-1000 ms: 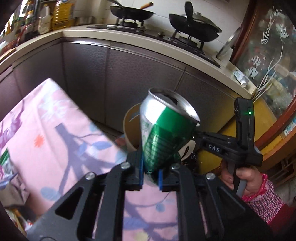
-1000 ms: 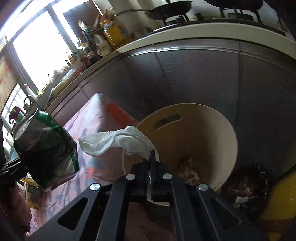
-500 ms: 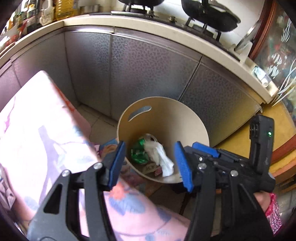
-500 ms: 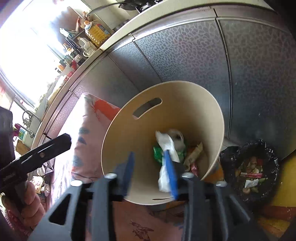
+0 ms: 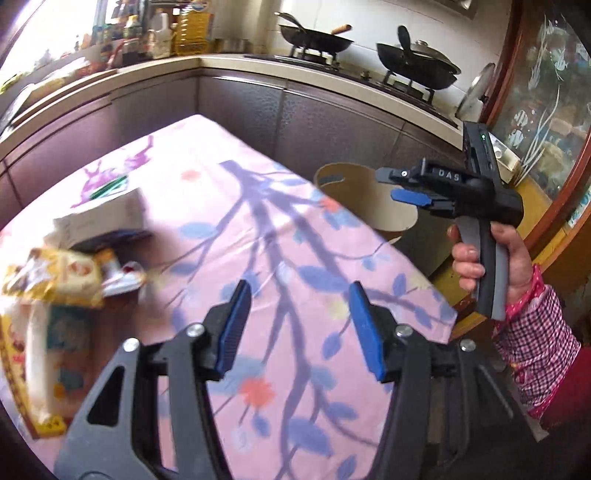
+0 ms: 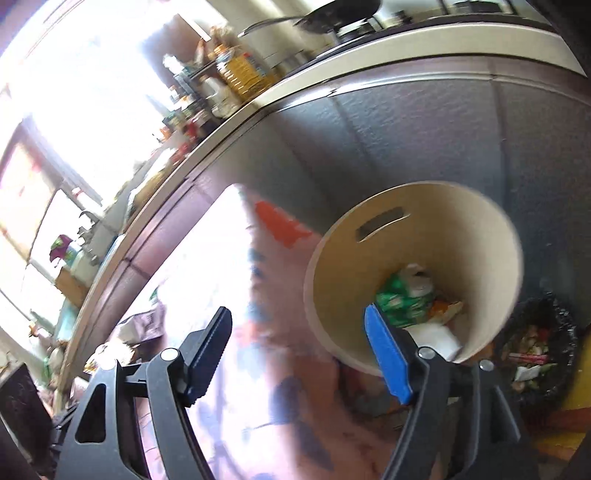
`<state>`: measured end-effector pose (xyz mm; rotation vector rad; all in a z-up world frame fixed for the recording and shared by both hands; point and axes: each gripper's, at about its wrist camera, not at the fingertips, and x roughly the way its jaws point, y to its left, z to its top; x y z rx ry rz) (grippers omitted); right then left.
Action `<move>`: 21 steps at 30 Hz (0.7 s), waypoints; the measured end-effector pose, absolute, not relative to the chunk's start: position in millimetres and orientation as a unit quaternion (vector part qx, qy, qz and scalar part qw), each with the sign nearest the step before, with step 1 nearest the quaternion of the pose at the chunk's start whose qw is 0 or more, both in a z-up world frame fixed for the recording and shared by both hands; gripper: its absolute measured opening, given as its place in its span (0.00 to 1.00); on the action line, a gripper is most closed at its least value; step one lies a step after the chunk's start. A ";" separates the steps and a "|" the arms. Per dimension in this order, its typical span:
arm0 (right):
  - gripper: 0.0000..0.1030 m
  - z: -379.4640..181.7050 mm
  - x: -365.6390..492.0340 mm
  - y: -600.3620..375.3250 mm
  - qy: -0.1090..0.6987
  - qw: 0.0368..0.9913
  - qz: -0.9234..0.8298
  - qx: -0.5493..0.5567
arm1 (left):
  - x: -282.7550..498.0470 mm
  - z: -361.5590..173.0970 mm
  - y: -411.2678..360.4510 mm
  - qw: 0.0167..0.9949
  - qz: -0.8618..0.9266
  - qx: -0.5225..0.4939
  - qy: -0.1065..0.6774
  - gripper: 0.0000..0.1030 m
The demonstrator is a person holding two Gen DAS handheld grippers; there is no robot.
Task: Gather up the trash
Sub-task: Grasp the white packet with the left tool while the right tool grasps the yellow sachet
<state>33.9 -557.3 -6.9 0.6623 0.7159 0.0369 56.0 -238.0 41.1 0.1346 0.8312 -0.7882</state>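
My left gripper (image 5: 298, 306) stands open and empty above the pink floral tablecloth (image 5: 280, 236). A blurred pile of trash lies at the table's left: a yellow wrapper (image 5: 55, 277), a white box (image 5: 99, 218) and other packets. My right gripper (image 6: 297, 321) is empty, its jaws opening, over the table's edge beside the beige bin (image 6: 461, 229). A green can (image 6: 399, 299) and a white tissue (image 6: 436, 336) lie inside the bin. In the left wrist view the right gripper (image 5: 391, 184), held by a hand (image 5: 517, 266), hovers over the bin (image 5: 354, 192).
A black-bagged waste bin (image 6: 535, 350) stands right of the beige one. Dark kitchen cabinets (image 5: 332, 122) run behind the table, with woks (image 5: 417, 66) on the stove and bottles (image 5: 192, 33) on the counter. A glass door (image 5: 546, 110) is at the far right.
The left gripper let go of the green can into the bin and swung left over the table. The right gripper dropped the white tissue into the bin and opened wider.
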 end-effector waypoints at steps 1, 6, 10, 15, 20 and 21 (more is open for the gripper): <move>0.69 -5.7 37.1 -544.9 0.347 0.883 0.034 0.314 | 52.0 41.4 -214.8 0.846 -0.358 0.057 0.392 0.51; 0.63 1.3 58.5 -461.9 0.369 0.882 0.109 0.270 | 53.2 49.0 -117.2 0.894 -0.232 0.021 0.382 0.53; 0.54 10.6 73.7 -378.9 0.383 0.893 0.162 0.172 | 69.6 49.8 -84.4 0.916 -0.166 0.021 0.365 0.59; 0.42 24.4 75.8 -289.0 0.375 0.903 0.202 0.054 | 86.1 30.9 -86.6 0.910 -0.165 0.038 0.380 0.59; 0.42 54.5 91.7 -231.9 0.362 0.899 0.248 0.007 | 92.4 18.4 -88.9 0.906 -0.177 0.029 0.384 0.59; 0.42 56.5 97.1 -221.7 0.364 0.896 0.254 -0.006 | 91.8 16.6 -88.1 0.906 -0.176 0.022 0.384 0.58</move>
